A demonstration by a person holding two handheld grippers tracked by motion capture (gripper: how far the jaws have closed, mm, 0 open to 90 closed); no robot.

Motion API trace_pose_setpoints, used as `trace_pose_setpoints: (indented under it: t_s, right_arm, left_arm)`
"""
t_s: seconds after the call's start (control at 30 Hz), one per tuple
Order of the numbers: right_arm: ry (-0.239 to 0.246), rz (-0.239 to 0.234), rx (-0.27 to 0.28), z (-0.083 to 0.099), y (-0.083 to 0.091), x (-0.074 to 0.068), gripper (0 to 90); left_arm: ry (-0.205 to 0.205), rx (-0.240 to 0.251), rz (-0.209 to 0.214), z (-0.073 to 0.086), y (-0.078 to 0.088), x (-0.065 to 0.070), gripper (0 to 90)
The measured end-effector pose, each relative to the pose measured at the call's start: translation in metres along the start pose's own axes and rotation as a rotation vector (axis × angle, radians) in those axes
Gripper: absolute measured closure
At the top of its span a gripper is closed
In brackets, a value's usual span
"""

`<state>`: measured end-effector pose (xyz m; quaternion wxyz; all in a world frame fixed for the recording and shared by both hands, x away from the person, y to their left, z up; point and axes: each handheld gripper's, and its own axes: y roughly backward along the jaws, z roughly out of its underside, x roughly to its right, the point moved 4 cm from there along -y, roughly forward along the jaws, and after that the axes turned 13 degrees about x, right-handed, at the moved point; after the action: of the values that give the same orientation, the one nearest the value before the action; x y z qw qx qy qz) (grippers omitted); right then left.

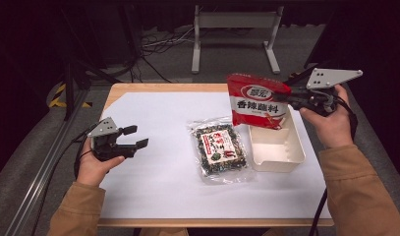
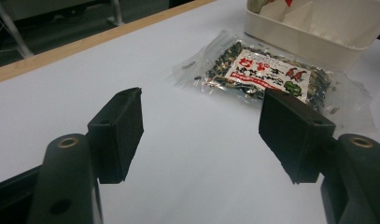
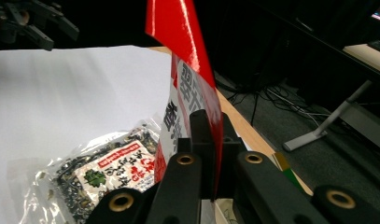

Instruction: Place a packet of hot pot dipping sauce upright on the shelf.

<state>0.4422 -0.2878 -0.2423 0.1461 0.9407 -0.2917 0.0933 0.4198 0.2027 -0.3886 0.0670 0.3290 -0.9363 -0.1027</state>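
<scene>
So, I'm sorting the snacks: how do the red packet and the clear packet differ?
The red packet hangs upright, pinched in the right gripper above the white bin; the clear packet lies flat on the table. The red one is opaque; the clear one shows dark contents. Both carry printed labels.

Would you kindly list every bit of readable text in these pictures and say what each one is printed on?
"香辣蘸料": large dark characters on the white panel of the red packet, held in the right gripper.
Red oval logo above them: two white characters, too blurred to read.
Clear packet on the white sheet: its label has red and dark print, too small to read in any view.
White tray: no text.
</scene>
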Motion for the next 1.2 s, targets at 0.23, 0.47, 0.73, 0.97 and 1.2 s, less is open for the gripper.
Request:
trace_pose_setpoints:
  t_s: [0.23,0.47,0.73,0.97,1.2]
  right_arm:
    - [-0.004,0.043,-0.013,0.015,0.001,0.019,89.5]
    - [-0.005,0.065,-0.029,0.025,0.002,0.030,89.5]
    - [-0.009,0.074,-0.051,0.036,0.004,0.039,89.5]
    - [-0.001,0.081,-0.088,0.050,-0.001,0.046,89.5]
    - [0.012,0.091,-0.114,0.060,-0.006,0.052,89.4]
  left_arm:
    - [0.004,-0.042,-0.007,0.005,-0.001,-0.001,31.5]
    - [0.001,-0.050,0.000,0.006,-0.003,0.000,31.5]
    - [0.005,-0.048,0.001,0.006,-0.004,0.000,31.6]
    - [0.002,-0.051,0.002,0.007,-0.005,0.000,31.6]
    - [0.007,-0.051,0.006,0.008,-0.005,0.000,31.6]
